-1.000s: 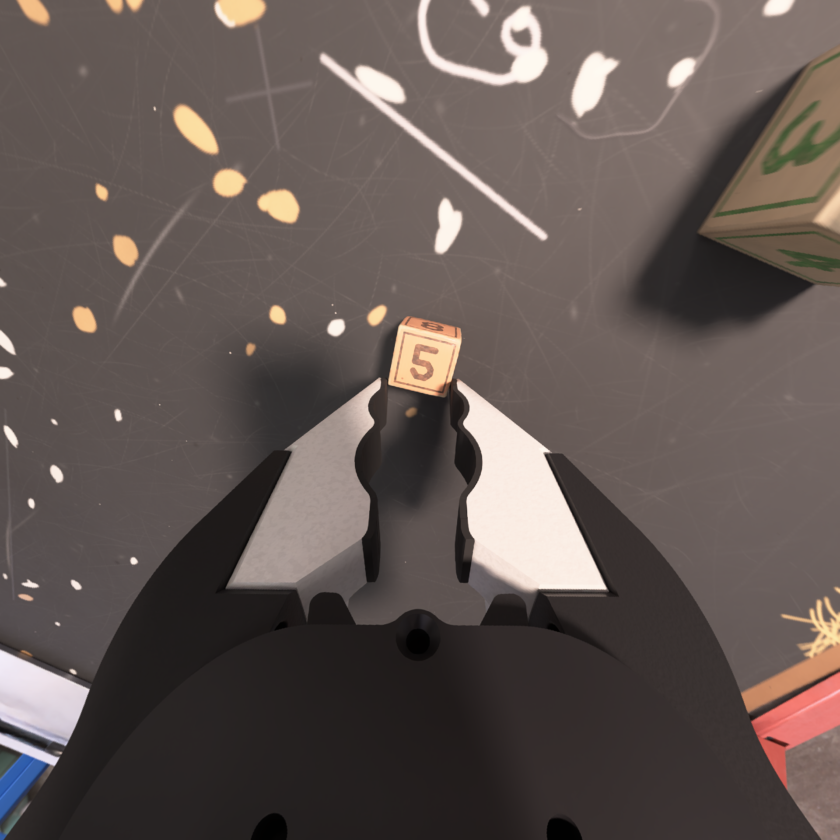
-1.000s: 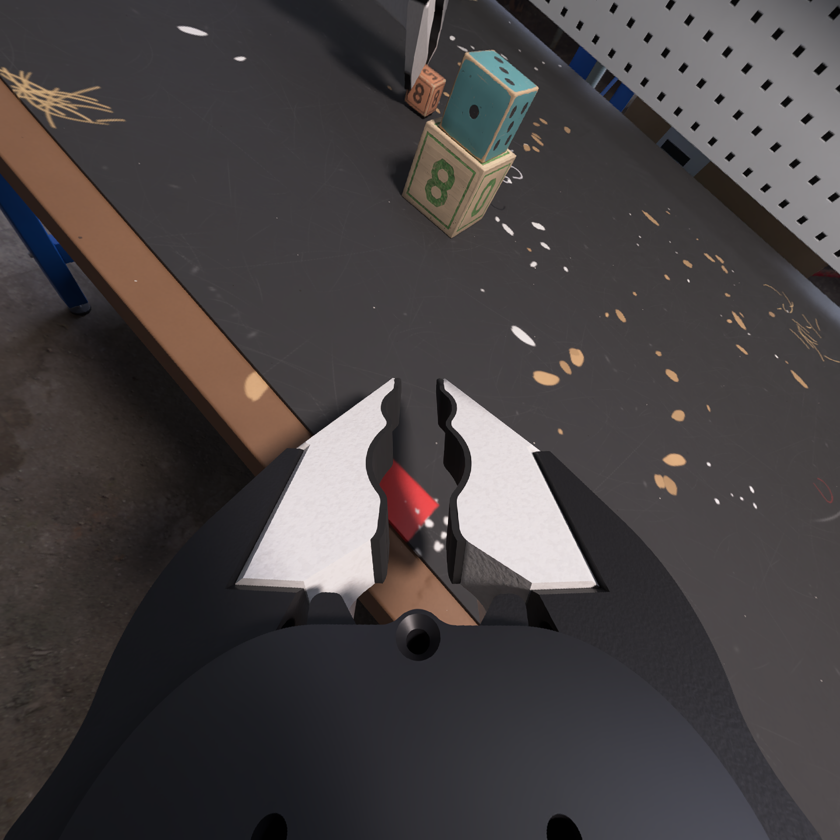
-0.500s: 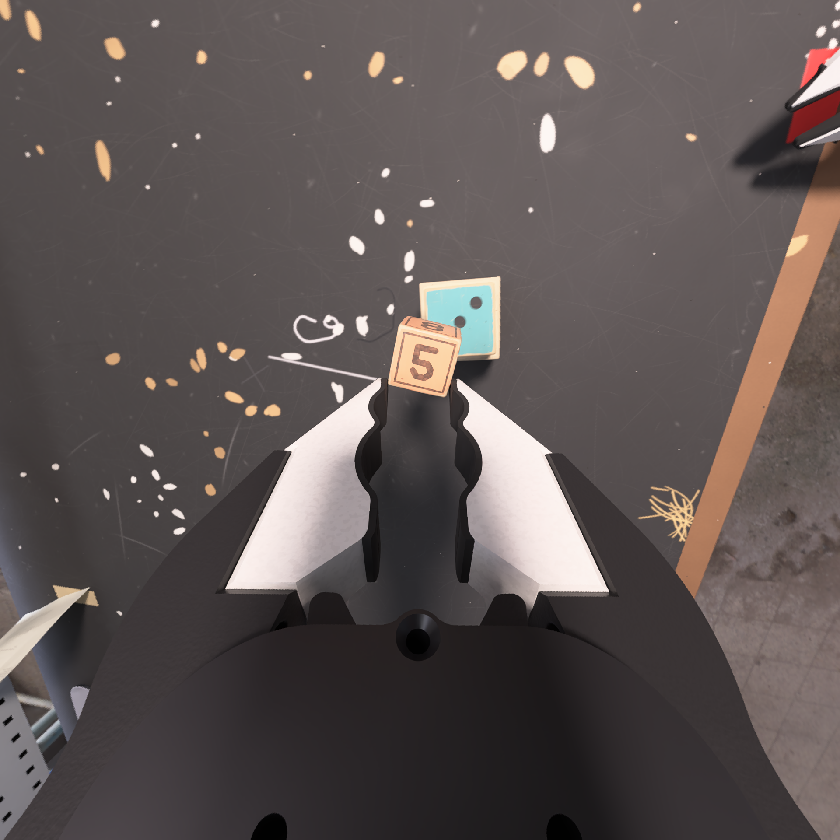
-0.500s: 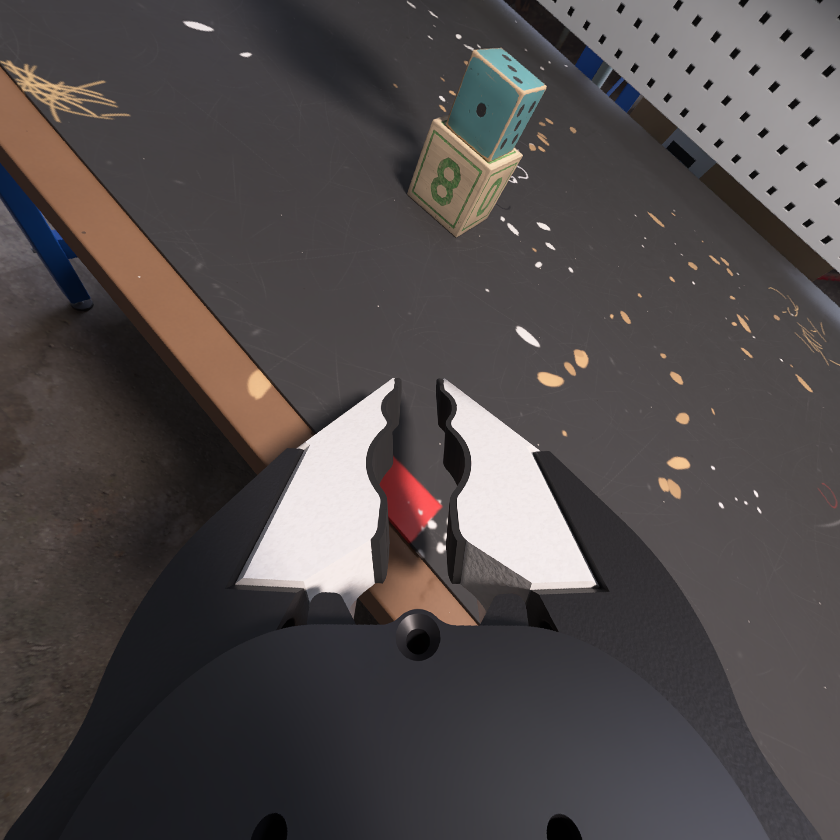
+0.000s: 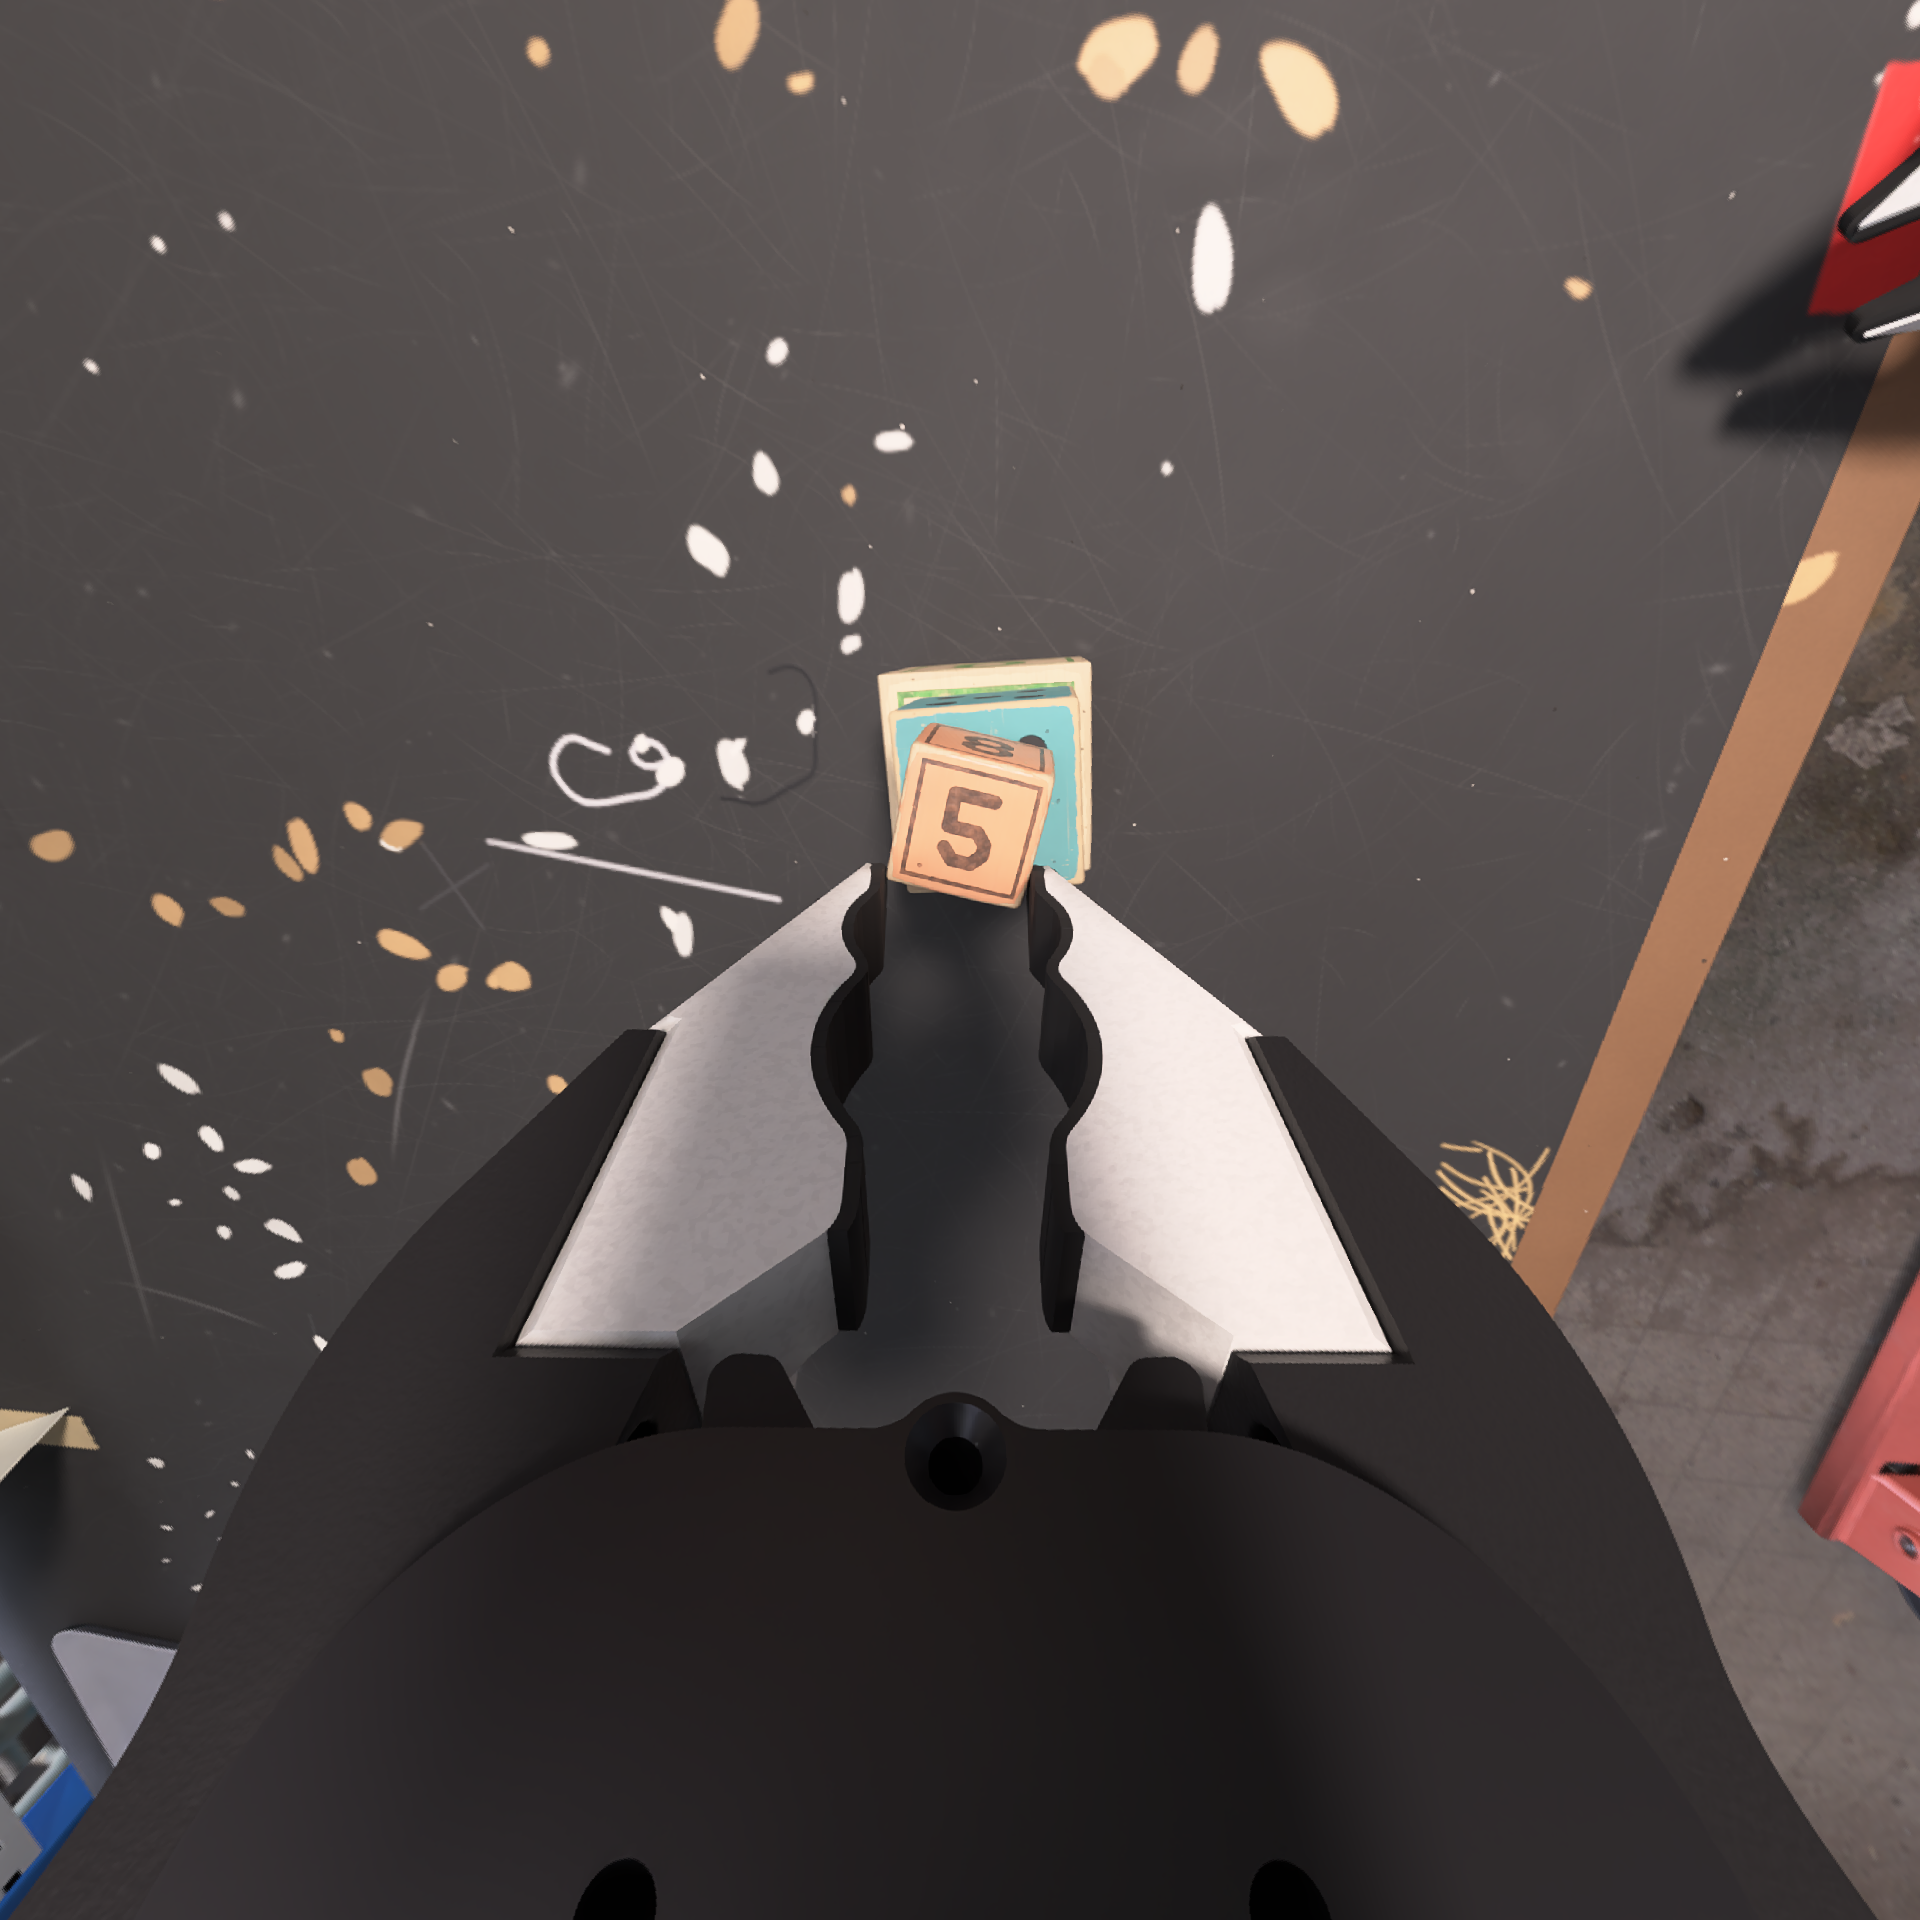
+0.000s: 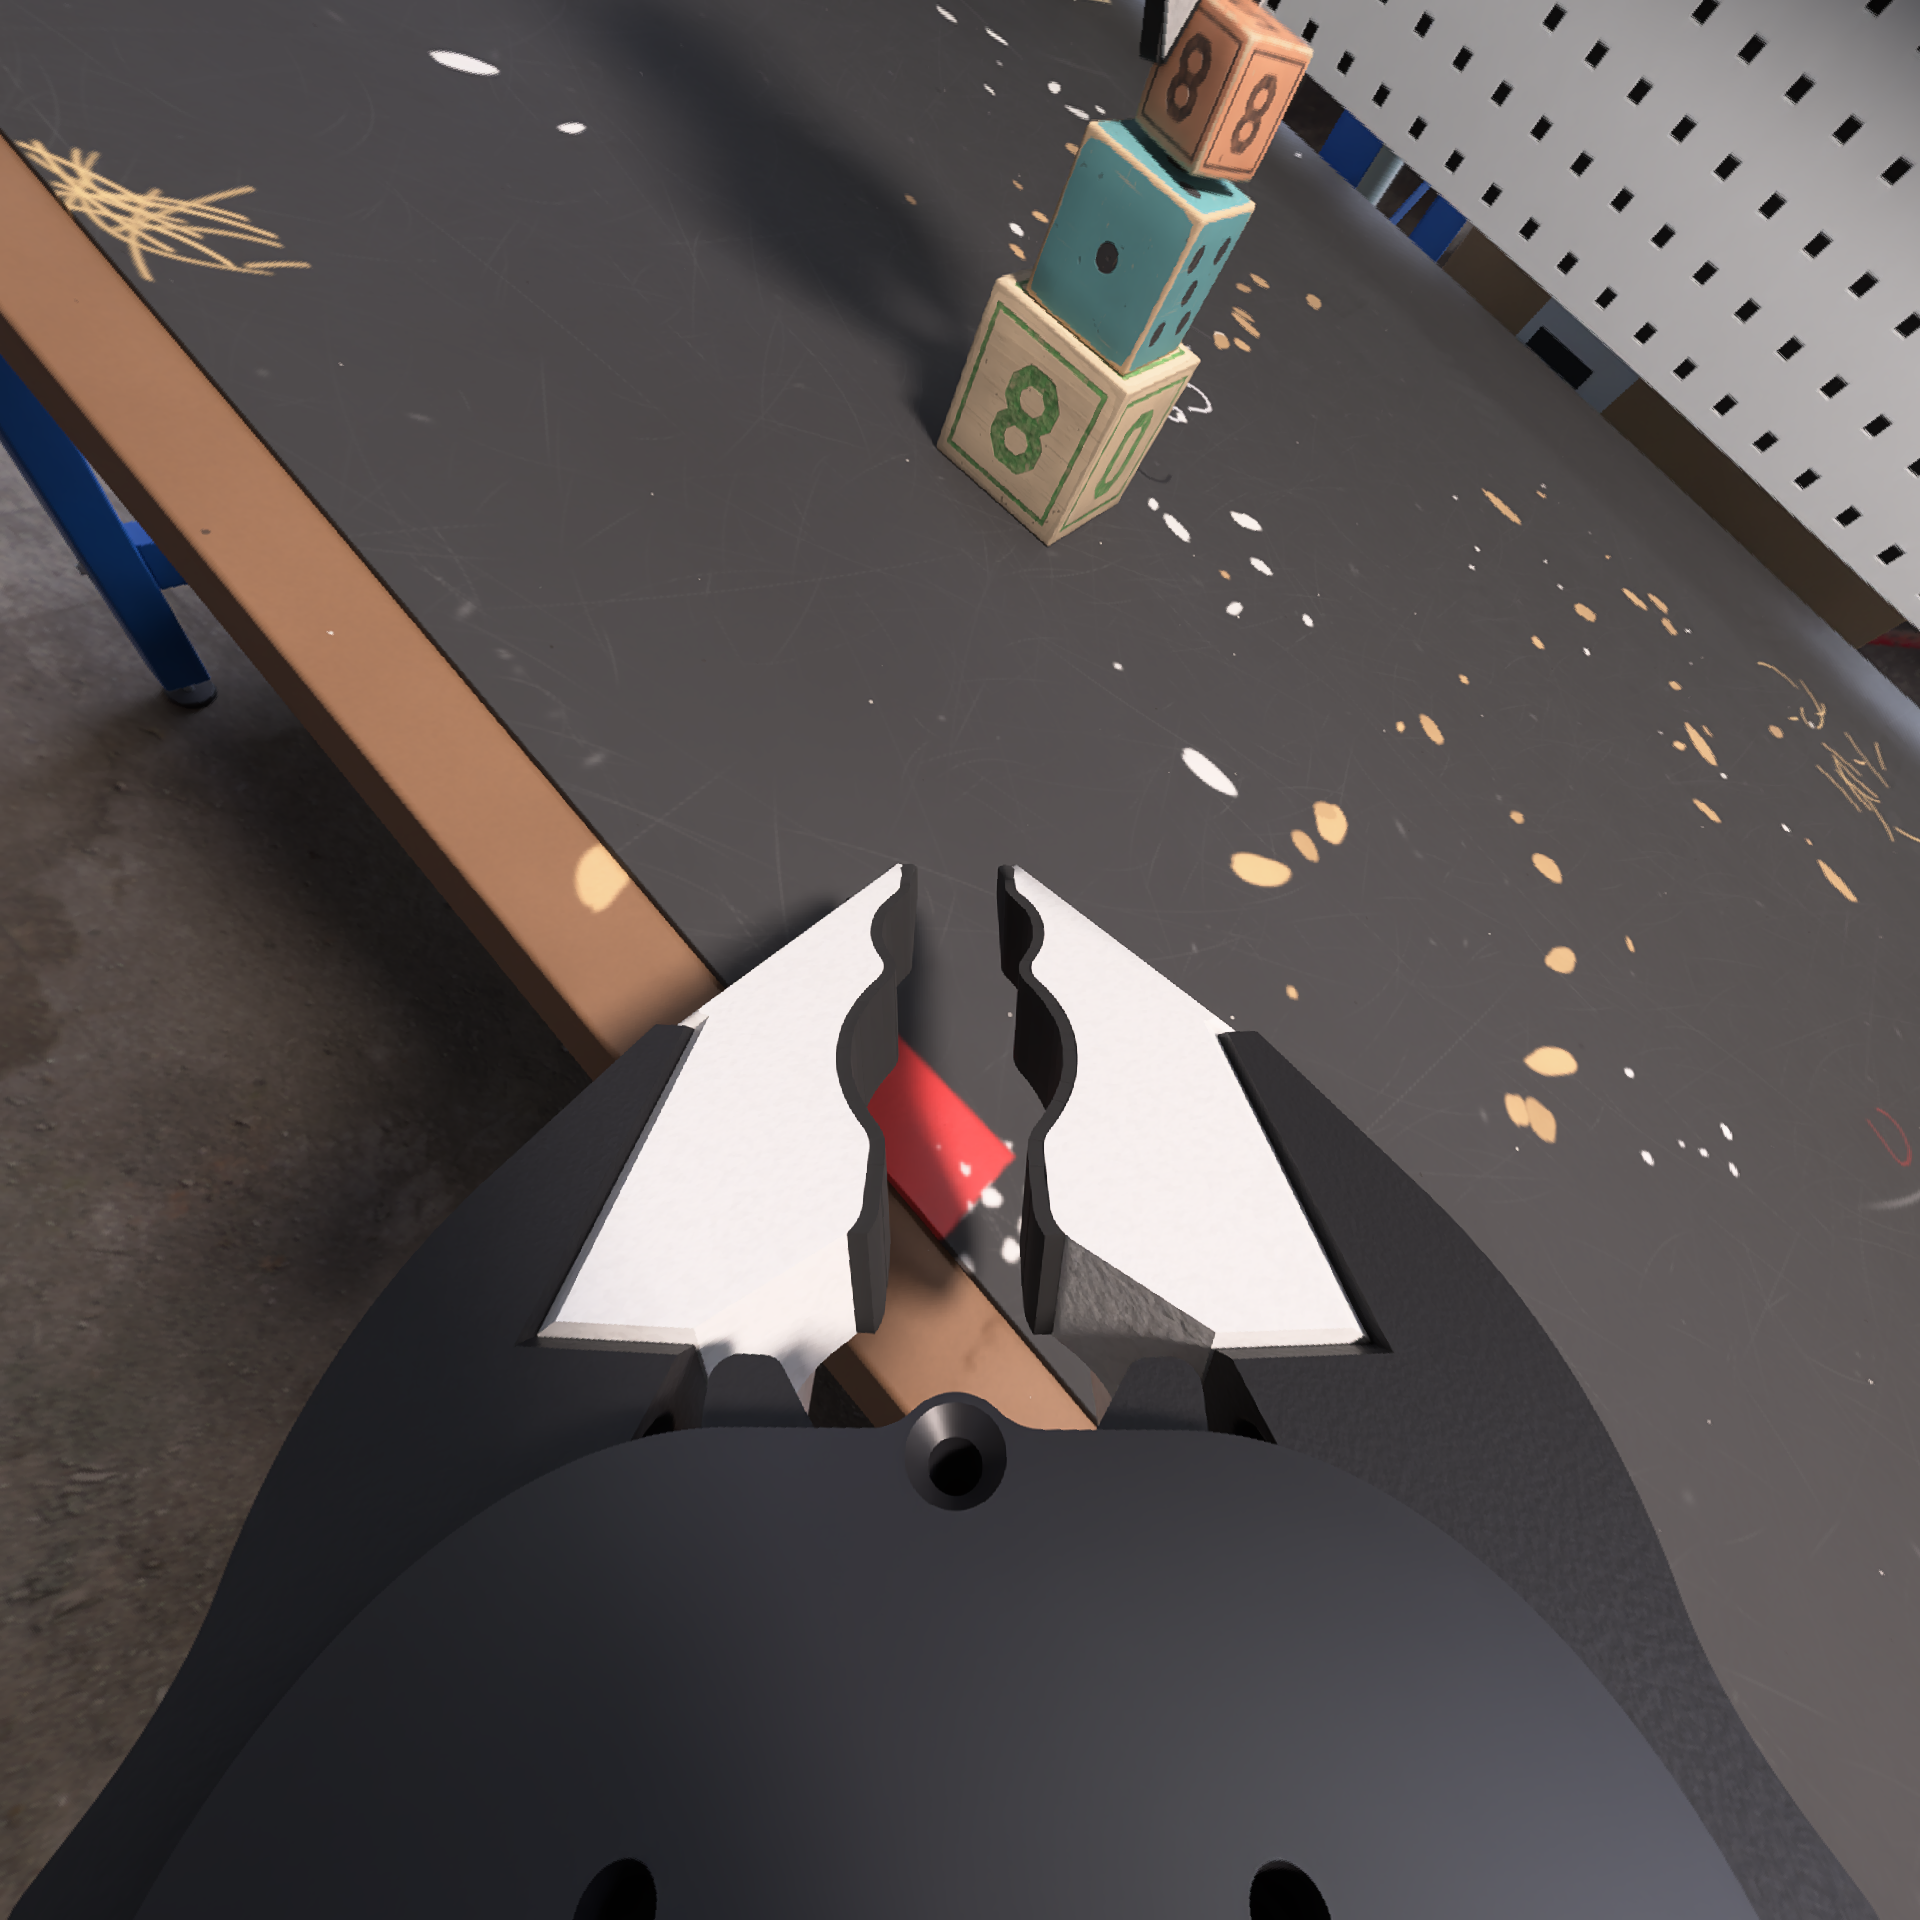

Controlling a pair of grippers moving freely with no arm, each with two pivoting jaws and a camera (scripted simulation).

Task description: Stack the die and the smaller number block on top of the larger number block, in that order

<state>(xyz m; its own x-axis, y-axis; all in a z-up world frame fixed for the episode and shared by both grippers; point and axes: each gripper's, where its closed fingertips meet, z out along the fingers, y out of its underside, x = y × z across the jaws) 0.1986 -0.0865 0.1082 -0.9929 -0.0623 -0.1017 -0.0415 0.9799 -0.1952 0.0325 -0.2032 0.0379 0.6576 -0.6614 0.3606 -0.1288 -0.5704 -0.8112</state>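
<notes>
The left gripper [image 5: 961, 883] pinches the smaller number block [image 5: 971, 816] at its fingertips, directly above the die [image 6: 1138, 244], which sits on the larger number block [image 6: 1065, 416]. The right gripper [image 6: 956, 883] hangs near the table's [image 6: 727, 520] edge, jaws narrowly apart, holding nothing.

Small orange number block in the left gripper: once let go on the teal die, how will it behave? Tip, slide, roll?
The small orange wooden number block is a flat-faced cube, so it is unlikely to roll. It sits tilted and toward one corner of the teal die, so it may rock or slip off. The left gripper pinches it only at its fingertips, so release could nudge it.
</notes>
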